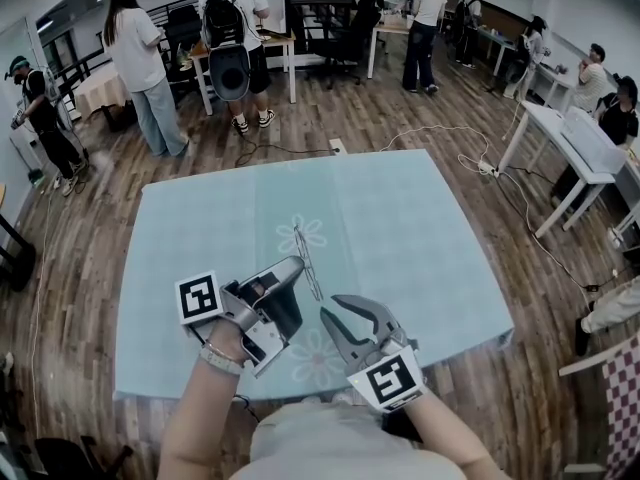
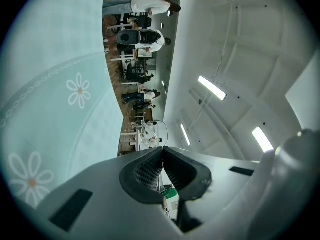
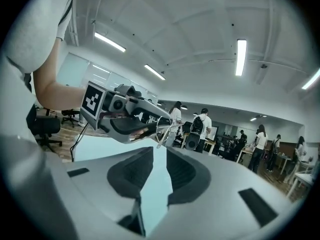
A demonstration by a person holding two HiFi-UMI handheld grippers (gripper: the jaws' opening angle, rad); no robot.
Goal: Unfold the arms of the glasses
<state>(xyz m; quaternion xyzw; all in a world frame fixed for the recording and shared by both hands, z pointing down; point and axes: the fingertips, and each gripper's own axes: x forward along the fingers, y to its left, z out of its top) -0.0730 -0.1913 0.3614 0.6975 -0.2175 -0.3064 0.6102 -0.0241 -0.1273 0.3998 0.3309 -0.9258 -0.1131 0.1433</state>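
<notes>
Thin wire-framed glasses (image 1: 306,258) hang over the light blue tablecloth (image 1: 430,238) near its middle front. My left gripper (image 1: 298,265) is shut on them at one end, its tips pressed together in the left gripper view (image 2: 162,153). In the right gripper view the glasses (image 3: 164,130) stick out from the left gripper's (image 3: 158,125) tip, just ahead of my own jaws. The right gripper (image 1: 333,308) sits close below and right of the glasses. It (image 3: 159,151) is open, with only tablecloth showing in the gap.
The cloth carries white flower prints (image 1: 302,234). Beyond the table stand several people (image 1: 145,58), desks (image 1: 270,53) and a white table (image 1: 575,143) at the right. A cable (image 1: 440,133) runs across the wooden floor behind the table's far edge.
</notes>
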